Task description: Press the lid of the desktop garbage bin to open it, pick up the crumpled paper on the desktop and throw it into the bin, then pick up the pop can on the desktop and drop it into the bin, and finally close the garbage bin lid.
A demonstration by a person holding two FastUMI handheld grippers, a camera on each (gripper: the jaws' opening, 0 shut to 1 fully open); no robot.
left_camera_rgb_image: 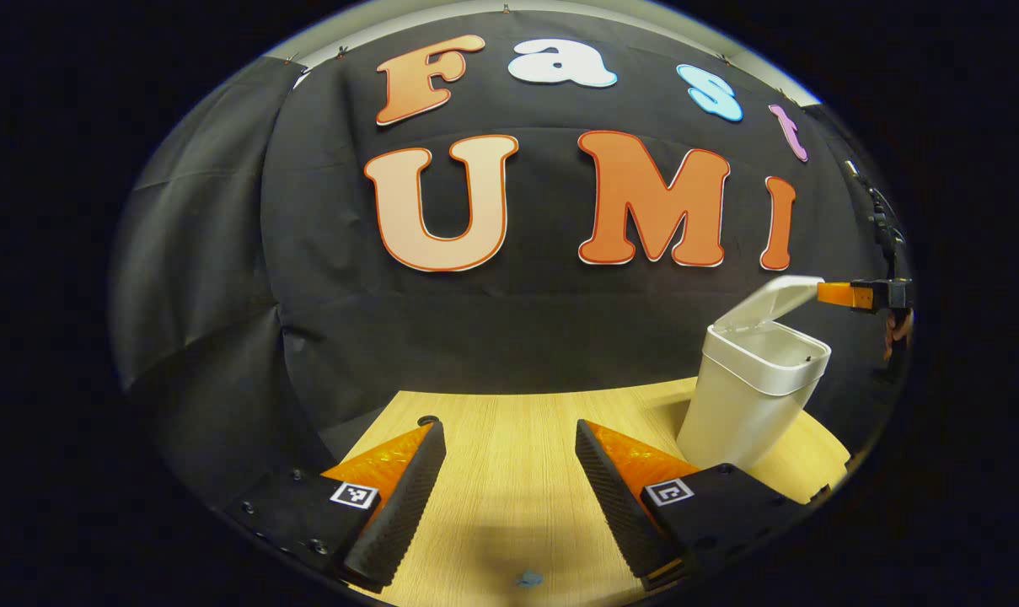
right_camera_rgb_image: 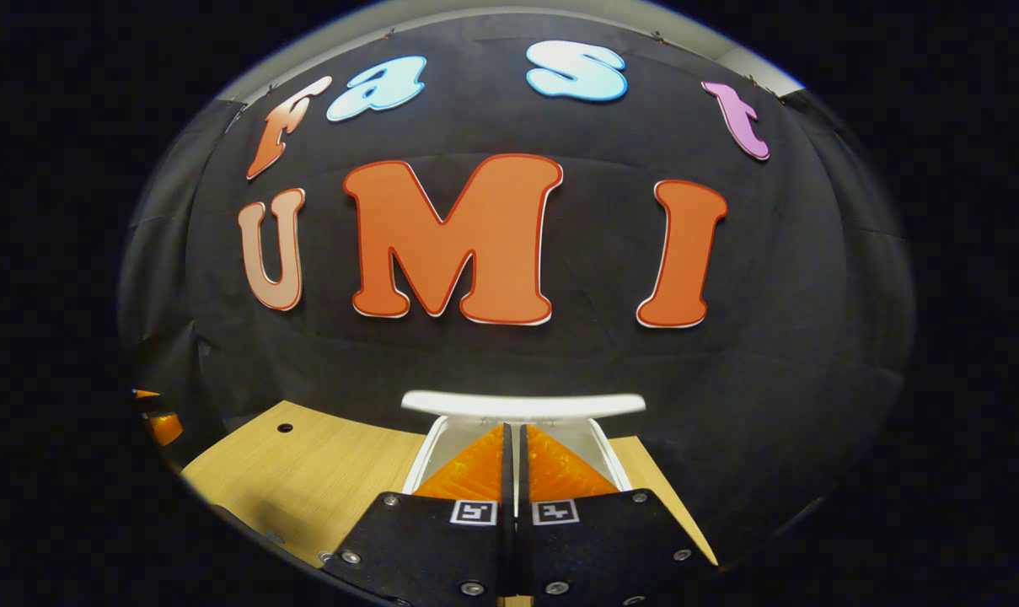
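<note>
In the left gripper view the white desktop bin (left_camera_rgb_image: 753, 379) stands at the right of the wooden table (left_camera_rgb_image: 509, 472), its lid (left_camera_rgb_image: 774, 299) tilted up and open. My right gripper (left_camera_rgb_image: 838, 294) reaches in from the right, its tip at the lid's upper edge. My left gripper (left_camera_rgb_image: 509, 428) hovers open over bare table, left of the bin, with nothing between its fingers. In the right gripper view my right gripper (right_camera_rgb_image: 513, 428) is shut with nothing held. It sits over the bin's open mouth (right_camera_rgb_image: 431, 455), just short of the raised lid (right_camera_rgb_image: 522, 405).
Black cloth walls close the booth behind and to both sides. The table has a small round hole (right_camera_rgb_image: 284, 427) near its far left edge. A small blue speck (left_camera_rgb_image: 528, 578) lies on the table close under the left gripper. Part of the left gripper (right_camera_rgb_image: 159, 421) shows far left.
</note>
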